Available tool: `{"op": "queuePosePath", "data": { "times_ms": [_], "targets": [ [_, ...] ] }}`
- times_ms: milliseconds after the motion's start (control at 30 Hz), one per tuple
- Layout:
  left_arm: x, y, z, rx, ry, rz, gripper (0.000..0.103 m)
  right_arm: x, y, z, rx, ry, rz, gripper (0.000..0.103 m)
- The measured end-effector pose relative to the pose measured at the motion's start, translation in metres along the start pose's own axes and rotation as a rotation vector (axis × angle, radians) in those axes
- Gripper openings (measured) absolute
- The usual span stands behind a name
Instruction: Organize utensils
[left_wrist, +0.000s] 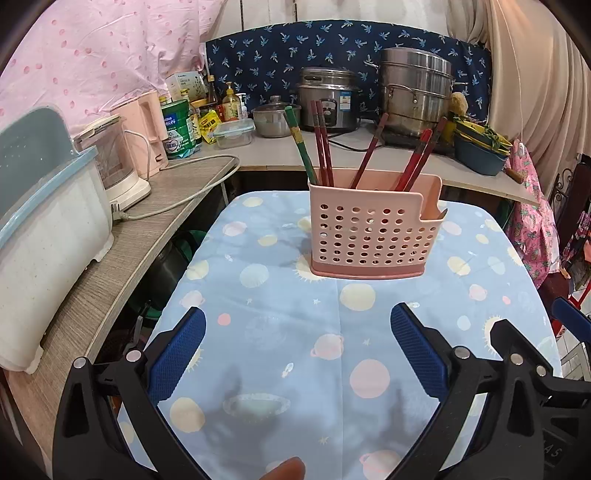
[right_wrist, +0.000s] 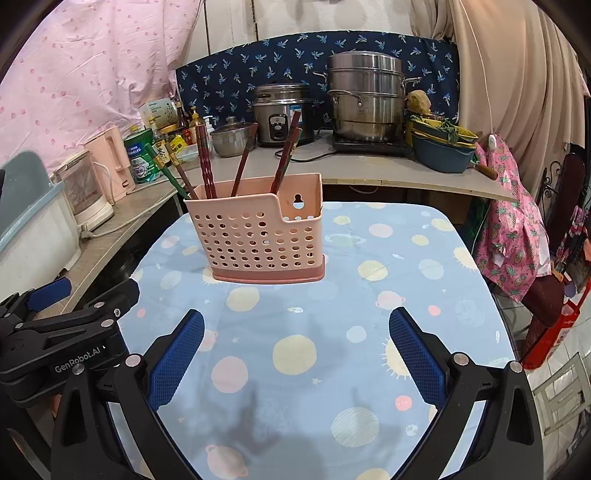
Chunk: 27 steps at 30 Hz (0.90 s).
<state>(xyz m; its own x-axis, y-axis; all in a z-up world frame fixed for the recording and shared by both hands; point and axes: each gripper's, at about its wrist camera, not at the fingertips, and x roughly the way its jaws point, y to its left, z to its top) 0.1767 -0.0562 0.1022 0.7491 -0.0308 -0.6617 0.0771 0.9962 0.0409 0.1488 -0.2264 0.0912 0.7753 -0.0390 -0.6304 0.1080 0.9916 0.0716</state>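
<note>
My left gripper (left_wrist: 297, 328) and right gripper (right_wrist: 295, 332) both hung low over the tablecloth (left_wrist: 280, 332), jaws spread wide and holding nothing, side by side and pointed forward. Straight ahead — well apart from either pair of fingers — stood the pink holder (left_wrist: 373, 232), upright, its broad holed face toward me. It sat right of centre for my left, left of centre for my right; neither looked clearly nearer. The chopsticks (left_wrist: 321, 144) stood in it, leaning outward — long axes near vertical, tips up.
</note>
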Motion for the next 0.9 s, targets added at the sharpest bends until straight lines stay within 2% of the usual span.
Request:
{"op": "queuePosePath", "data": {
  "times_ms": [767, 900],
  "targets": [
    [0.0031, 0.0015, 0.0016, 0.029, -0.019, 0.013, 0.096, 0.0013, 0.0018, -0.0003, -0.001, 0.003, -0.002, 0.097],
    [0.0083, 0.0029, 0.0028, 0.015, 0.001, 0.008, 0.096, 0.0015, 0.0021, -0.0001, -0.005, 0.005, -0.002, 0.097]
  ]
}}
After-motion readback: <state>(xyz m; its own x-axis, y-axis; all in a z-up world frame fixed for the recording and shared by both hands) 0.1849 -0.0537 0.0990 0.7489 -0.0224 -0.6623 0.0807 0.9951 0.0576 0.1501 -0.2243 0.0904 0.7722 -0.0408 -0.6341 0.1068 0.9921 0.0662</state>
